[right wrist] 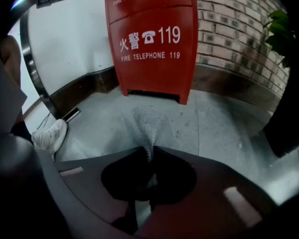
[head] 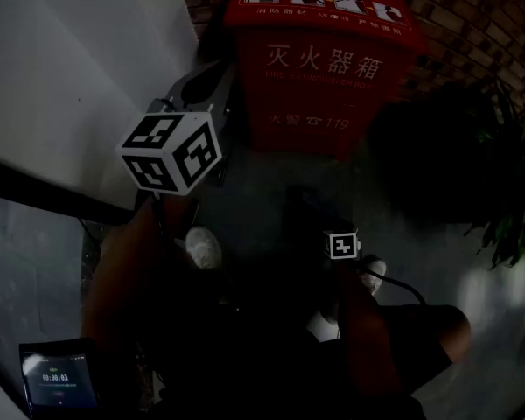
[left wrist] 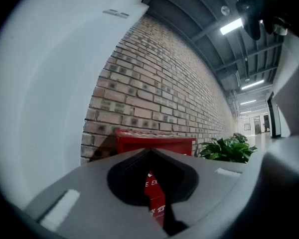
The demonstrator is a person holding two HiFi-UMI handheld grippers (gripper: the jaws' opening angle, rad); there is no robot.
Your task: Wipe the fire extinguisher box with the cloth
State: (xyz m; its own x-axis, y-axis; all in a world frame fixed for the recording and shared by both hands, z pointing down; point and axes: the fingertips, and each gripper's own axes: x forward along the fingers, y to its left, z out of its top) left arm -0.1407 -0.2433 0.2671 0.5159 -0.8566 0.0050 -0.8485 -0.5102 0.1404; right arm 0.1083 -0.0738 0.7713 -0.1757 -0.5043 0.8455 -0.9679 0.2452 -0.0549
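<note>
Fire extinguisher box (head: 319, 68): one red box stands on the floor (right wrist: 224, 128) at the far side of the scene, its back against the brick wall (left wrist: 159, 93). A white wall (head: 70, 59) is on its left and one potted plant (head: 507, 208) on its right.

The one cloth (right wrist: 145, 126), grey and mesh-like, is pinched in the right gripper (right wrist: 150, 151). The jaws are closed narrowly on it, and a fold fans out past the tips. That gripper is tilted down toward the floor, and the cloth hangs in front of the box, well apart from its red face. The left gripper (left wrist: 149, 152) is held level and aimed at the box. Its tips are together and nothing is between them.

The step in hand looks like the approach: the cloth is gripped and no wiping contact has been made. The next move probably calls for lifting the right gripper and carrying the cloth forward until the loose fold lies flat against the front panel or the sloped lid. It would then be dragged across with light pressure, keeping the hard jaw tips off the paint.

By count there are two grippers, one box, one cloth and one plant. Two pale shoes, one at near left (head: 203, 248) and one at near right (head: 374, 274), show on the floor. One small lit screen (head: 57, 379) sits at the near left edge.
</note>
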